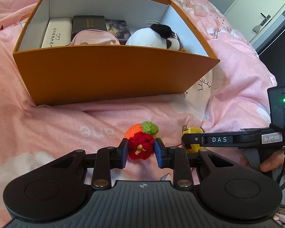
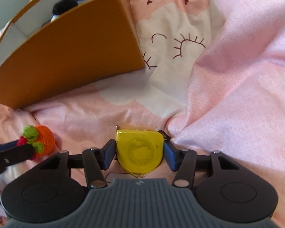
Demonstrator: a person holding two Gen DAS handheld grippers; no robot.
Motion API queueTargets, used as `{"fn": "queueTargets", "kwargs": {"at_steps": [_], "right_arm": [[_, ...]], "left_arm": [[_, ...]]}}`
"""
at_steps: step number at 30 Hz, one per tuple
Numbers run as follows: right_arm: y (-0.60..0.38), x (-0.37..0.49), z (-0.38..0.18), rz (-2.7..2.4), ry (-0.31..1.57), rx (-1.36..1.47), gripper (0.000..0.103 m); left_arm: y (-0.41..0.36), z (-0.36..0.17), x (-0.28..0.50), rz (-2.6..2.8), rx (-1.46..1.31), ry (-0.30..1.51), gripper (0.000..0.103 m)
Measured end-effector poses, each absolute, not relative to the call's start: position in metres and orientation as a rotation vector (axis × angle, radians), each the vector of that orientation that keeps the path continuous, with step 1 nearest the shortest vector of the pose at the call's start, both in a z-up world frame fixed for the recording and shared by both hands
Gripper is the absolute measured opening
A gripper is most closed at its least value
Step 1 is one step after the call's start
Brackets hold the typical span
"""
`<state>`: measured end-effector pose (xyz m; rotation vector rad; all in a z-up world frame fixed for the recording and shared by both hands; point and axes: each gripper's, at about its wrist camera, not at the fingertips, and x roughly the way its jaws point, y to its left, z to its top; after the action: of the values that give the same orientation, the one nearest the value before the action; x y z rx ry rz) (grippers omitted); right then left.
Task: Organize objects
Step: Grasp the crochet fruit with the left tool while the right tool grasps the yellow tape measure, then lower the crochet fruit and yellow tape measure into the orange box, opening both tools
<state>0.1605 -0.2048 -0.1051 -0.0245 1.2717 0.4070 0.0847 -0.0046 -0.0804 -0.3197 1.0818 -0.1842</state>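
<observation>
a: where is the left gripper [image 1: 141, 149]?
b: it is low over the pink bed cover [image 1: 66, 129]. its blue fingers [image 1: 124, 152] are close together and squeeze a red yarn flower [image 1: 141, 146]. an orange yarn ball [image 1: 135, 130] with a green top sits just behind the flower, touching it.

a: and the right gripper [image 2: 140, 152]?
b: it is down on the bed too, to the right of the left one. a yellow tape measure [image 2: 140, 149] lies between its fingers [image 2: 110, 153]. the fingers are about as wide as the tape measure and sit right at its sides. i cannot tell if they press it hard.

a: where is the box?
b: the orange box [image 1: 112, 72] stands on the bed behind both grippers, open on top. inside are a white glasses case [image 1: 55, 32], a dark box [image 1: 88, 25], a pink pouch [image 1: 94, 39] and a black and white soft toy [image 1: 153, 36].

a: can you see the person?
b: only a hand [image 1: 271, 165] holding the right gripper's handle.
</observation>
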Motion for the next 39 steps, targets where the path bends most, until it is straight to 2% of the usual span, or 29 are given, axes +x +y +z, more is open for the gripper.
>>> {"fn": "queueTargets", "kwargs": {"at_steps": [6,12,17,23,28,39], "right_arm": [[-0.211,0.156,-0.091,0.437,1.238,0.009,0.055],[-0.21,0.148,-0.036,0.557,1.11,0.009,0.056],[-0.19,0.16,0.023,0.675,0.954,-0.086,0.055],[-0.151,0.2,0.062,0.759,0.813,-0.286,0.056],[-0.098,0.255,0.053,0.753,0.777,-0.431,0.055],[-0.019,0.317,-0.022,0.849,0.822,-0.896,0.056]], "left_arm": [[0.0,-0.069,0.085,-0.221,-0.353,1.065,0.033],[0.014,-0.027,0.095,-0.276,-0.407,0.987,0.033],[0.029,0.012,0.122,-0.282,-0.373,0.915,0.033],[0.039,0.034,0.172,-0.247,-0.302,0.876,0.033],[0.051,0.022,0.218,-0.216,-0.325,0.895,0.032],[0.071,-0.03,0.291,-0.242,-0.391,1.003,0.032]]}}
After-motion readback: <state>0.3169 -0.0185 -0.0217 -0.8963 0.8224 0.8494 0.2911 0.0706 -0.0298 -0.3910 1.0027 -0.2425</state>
